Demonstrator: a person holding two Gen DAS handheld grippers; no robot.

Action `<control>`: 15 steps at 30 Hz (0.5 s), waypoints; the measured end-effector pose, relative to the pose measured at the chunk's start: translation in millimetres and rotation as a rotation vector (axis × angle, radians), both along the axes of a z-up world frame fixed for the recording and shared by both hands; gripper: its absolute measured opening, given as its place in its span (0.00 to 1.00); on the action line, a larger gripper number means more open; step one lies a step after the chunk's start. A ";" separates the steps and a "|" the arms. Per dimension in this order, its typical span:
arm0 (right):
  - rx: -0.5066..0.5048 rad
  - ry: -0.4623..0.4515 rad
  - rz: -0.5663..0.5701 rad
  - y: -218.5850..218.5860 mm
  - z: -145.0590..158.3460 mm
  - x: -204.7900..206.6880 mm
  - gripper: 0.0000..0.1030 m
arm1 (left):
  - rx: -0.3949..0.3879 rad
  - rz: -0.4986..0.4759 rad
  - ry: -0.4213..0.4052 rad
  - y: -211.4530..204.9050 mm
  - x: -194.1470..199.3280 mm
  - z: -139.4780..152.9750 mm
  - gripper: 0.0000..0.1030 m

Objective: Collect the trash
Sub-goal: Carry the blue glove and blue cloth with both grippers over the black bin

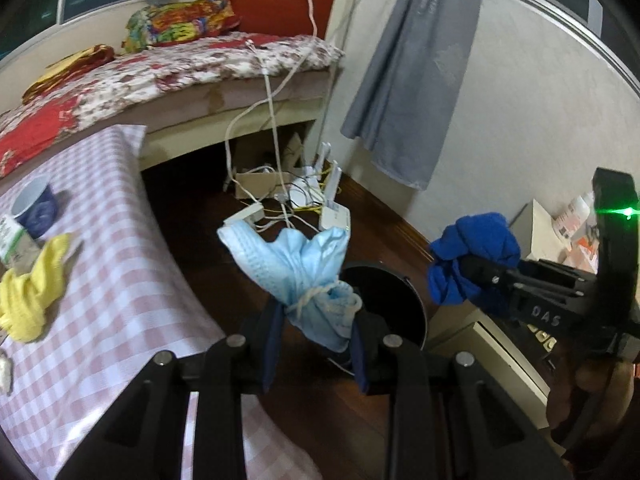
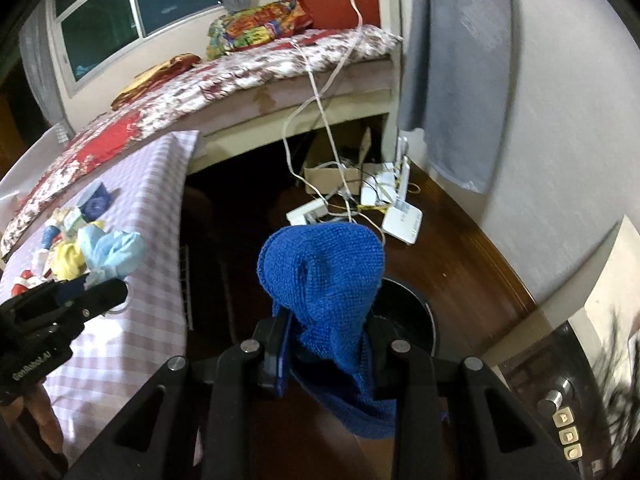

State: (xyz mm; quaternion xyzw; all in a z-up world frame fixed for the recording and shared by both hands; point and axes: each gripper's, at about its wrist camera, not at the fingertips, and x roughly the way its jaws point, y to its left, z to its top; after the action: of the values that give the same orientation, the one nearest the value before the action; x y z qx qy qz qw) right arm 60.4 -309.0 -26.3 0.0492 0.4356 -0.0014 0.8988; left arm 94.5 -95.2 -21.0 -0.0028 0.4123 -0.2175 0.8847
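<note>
Leftmost, on pink-and-white checked tablecloth (image 1: pixel 120 240): blue-and-white paper cup (image 1: pixel 34 208), green-and-white carton (image 1: pixel 14 240) just beside it, crumpled yellow cloth (image 1: pixel 30 296) lying against carton, all near table's left edge w/ floral-quilted bed (image 1: pixel 160 72) behind. Centre of left wrist view: left gripper (image 1: pixel 316 344) clamped tight on bunched light-blue surgical masks tied w/ white string (image 1: pixel 304 276), fingers (image 1: pixel 272 344) pinching lower end of bundle, upper part fanning up and away from jaws. Directly behind and below bundle, on dark wooden floor (image 1: pixel 392 232): round black trash bin (image 1: pixel 396 304), open mouth partly hidden by masks; bundle held above bin's near-left rim, not inside. Further back on floor: tangle of white cables and white routers (image 1: pixel 328 200) under bed end, grey curtain (image 1: pixel 412 80) hanging to right. Right side: right gripper (image 1: pixel 456 276) coming in from right edge, closed on crumpled royal-blue knitted cloth (image 1: pixel 472 256), held in air right of bin, well apart from masks. Same seen from right wrist view: right gripper (image 2: pixel 324 344) squeezing blue cloth (image 2: pixel 320 280) mid-length, cloth bulging up above pads and trailing down below, black bin (image 2: pixel 416 320) just behind it; left gripper (image 2: pixel 96 292) at far left w/ masks (image 2: pixel 116 252) over table edge.
</note>
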 end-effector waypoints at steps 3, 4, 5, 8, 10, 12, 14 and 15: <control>-0.003 0.025 -0.015 -10.0 -14.2 1.9 0.29 | -0.001 -0.024 0.032 -14.1 7.1 -10.9 0.30; -0.003 0.031 -0.016 -12.5 -18.3 2.6 0.29 | 0.000 -0.032 0.039 -18.1 9.2 -14.5 0.31; -0.008 0.040 -0.017 -14.7 -22.6 3.3 0.29 | 0.001 -0.041 0.050 -23.5 11.3 -19.0 0.30; -0.012 0.058 -0.011 -22.5 -34.1 4.9 0.29 | 0.001 -0.065 0.086 -37.3 17.1 -32.7 0.30; -0.019 0.071 -0.002 -27.1 -42.7 5.3 0.29 | 0.003 -0.082 0.125 -47.8 21.7 -43.8 0.30; -0.021 0.088 0.001 -30.9 -51.8 7.6 0.29 | 0.011 -0.089 0.148 -54.3 24.7 -51.6 0.30; -0.018 0.105 0.005 -35.1 -61.5 8.6 0.29 | 0.026 -0.102 0.178 -64.3 29.4 -62.9 0.30; -0.018 0.112 0.011 -35.6 -66.5 8.9 0.29 | 0.035 -0.107 0.196 -69.7 32.8 -69.9 0.30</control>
State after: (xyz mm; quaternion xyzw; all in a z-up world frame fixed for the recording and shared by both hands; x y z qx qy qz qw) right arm 69.2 -344.7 -92.7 0.0384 0.4856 -0.0033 0.8733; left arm 127.3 -164.9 -90.9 0.0134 0.5002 -0.2556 0.8272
